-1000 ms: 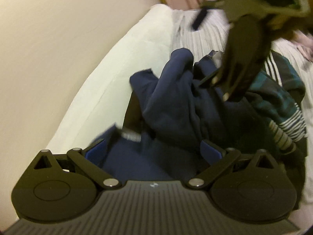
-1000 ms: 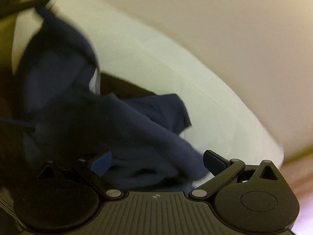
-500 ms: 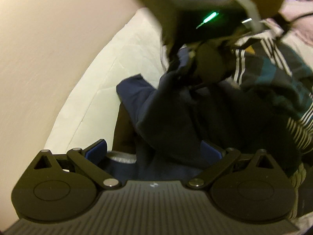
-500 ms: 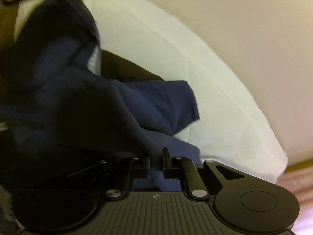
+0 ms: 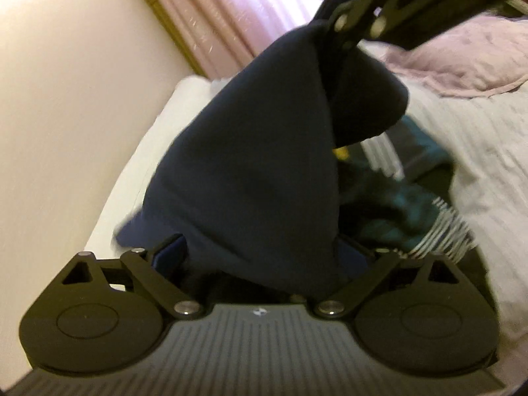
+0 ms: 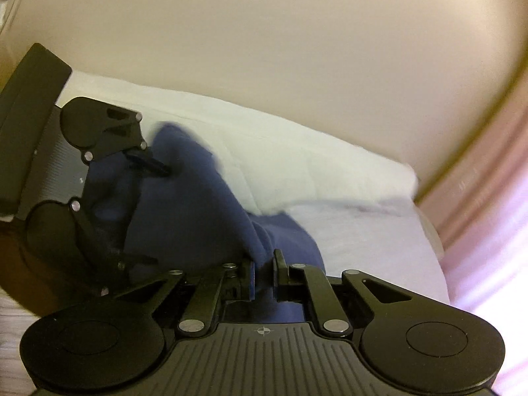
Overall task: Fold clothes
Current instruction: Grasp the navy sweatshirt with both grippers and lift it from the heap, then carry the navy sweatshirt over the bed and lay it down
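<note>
Navy garment (image 5: 250,165): dark blue knit, lifted into a tent shape above the bed (image 5: 478,151), near the bed's wall-side edge.

Right gripper (image 6: 262,274): jaws pressed together, pinching a fold of the navy garment at its peak; in the left wrist view it enters from the top right corner (image 5: 340,23) with the cloth hanging from it.

Left gripper (image 5: 264,254): jaws spread wide and closing, the lower hem of the garment lying between them; whether the pads press on it cannot be told. In the right wrist view it sits at the left (image 6: 138,211), fingers on either side of the cloth.

Beside the garment, toward the bed's middle: a teal plaid piece with white stripes (image 5: 415,204), crumpled.

At the wall-side edge: white pillow (image 6: 297,165). Behind: cream wall (image 6: 264,49), pink curtain (image 5: 237,10). Far corner: mauve blanket (image 5: 462,59).
</note>
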Available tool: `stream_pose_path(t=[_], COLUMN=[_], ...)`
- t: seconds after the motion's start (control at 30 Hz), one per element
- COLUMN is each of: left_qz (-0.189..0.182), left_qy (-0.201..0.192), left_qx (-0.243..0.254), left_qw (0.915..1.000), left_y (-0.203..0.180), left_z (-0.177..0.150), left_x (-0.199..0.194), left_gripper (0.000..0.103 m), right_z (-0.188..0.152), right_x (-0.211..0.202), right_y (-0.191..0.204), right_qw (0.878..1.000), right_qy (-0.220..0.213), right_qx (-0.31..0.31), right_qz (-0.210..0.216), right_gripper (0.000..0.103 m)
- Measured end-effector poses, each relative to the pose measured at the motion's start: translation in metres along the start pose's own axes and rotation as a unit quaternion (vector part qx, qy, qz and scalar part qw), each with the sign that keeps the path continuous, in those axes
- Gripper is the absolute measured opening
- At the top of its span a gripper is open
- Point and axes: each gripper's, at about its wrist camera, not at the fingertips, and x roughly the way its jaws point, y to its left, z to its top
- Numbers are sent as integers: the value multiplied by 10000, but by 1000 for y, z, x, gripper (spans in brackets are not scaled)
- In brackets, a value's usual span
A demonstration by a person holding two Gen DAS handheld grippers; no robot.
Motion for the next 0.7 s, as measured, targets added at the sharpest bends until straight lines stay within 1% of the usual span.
stream_pose_path(t=[0.07,0.13,0.2,0.27,0.33,0.4,0.43,0.5,0.57,0.63,0.7], left_qz=[-105,-285,-494,-723,-1066,-1415,-1631,-2037,-2362,-2590,-2785], left_qy=[-112,-259,-426,-585,-682,-780,-822,-845,-825,-749,-647], left_qx=[102,240,390,532,661,823,878,944,1013,1094,1182], left_qw=[9998,9990,9971,9942,9898,9834,9792,9708,9629,9567,9509], left_y=[-18,-43,-72,-103,-141,-180,-199,-232,-262,-283,-301], left_z=[15,30,45,59,74,88,94,104,113,119,124], left_x=[-16,-39,-64,-90,-111,-130,-138,-150,-157,-160,-160], left_gripper=[74,70,70,72,75,76,76,78,80,80,80], right_z=[-25,-51,-80,-108,-137,-174,-196,-242,-295,-349,-397], right_x=[-32,-67,-104,-142,-181,-224,-242,-268,-286,-304,-315], right_y=[-7,-14,-19,-26,-27,-18,-17,-16,-16,-16,-9], right_qw=[9994,9974,9940,9895,9835,9738,9666,9474,9197,8853,8448], right_qy=[10,0,59,207,391,663,868,1382,2039,2681,3312], right_qx=[284,583,875,1114,1348,1618,1756,2035,2358,2664,2942], right_qz=[-192,-422,-654,-893,-1146,-1453,-1654,-2050,-2389,-2711,-2999], right_gripper=[7,7,7,7,7,7,7,8,8,9,10])
